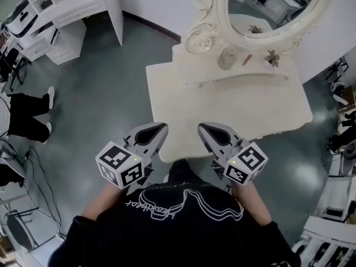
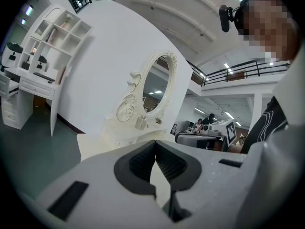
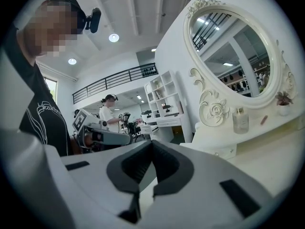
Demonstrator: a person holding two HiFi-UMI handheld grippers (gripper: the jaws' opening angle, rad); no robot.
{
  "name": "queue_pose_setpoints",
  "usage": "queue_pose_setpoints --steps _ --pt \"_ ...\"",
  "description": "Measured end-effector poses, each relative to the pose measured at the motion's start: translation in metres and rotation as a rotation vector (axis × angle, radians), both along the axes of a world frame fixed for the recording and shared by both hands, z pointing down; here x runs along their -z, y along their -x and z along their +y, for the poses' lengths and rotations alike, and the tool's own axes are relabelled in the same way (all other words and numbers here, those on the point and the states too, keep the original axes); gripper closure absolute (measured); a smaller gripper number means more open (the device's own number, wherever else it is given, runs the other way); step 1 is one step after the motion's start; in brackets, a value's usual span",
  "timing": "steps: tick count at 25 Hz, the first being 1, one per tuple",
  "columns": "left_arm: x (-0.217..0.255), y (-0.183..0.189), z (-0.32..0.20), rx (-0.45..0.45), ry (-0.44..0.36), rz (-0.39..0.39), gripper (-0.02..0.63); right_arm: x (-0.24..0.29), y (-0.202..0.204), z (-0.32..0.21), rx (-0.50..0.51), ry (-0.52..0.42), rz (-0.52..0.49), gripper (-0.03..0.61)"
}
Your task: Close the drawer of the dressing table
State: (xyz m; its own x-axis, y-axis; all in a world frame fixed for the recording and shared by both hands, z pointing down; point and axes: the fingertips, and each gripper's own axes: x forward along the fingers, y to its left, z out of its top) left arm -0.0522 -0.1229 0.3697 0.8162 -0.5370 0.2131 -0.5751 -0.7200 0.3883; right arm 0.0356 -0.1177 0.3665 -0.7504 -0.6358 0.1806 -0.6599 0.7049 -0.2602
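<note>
The cream dressing table [image 1: 250, 102] with its oval mirror [image 1: 272, 7] stands in front of me. No drawer front shows in any view; in the head view it is hidden under the table top. My left gripper [image 1: 161, 128] and right gripper [image 1: 203, 128] hang side by side just over the table's near edge, pointing at it. The left gripper [image 2: 155, 143] has its jaws shut with nothing between them. The right gripper [image 3: 151, 143] is likewise shut and empty. Each gripper shows in the other's view, off to the side.
A glass bottle [image 1: 226, 59], a small pink stick [image 1: 247, 59] and a little plant [image 1: 272, 56] stand on the shelf under the mirror. A white desk with shelves [image 1: 67, 10] is at the far left. A person's legs [image 1: 28, 115] and cables lie on the floor, left.
</note>
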Motion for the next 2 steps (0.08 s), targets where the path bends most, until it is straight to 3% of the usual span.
queue_pose_setpoints --steps 2 --pt "-0.0022 0.0008 -0.0014 0.000 0.006 0.001 0.609 -0.0014 0.0007 -0.0008 -0.002 0.003 0.001 0.575"
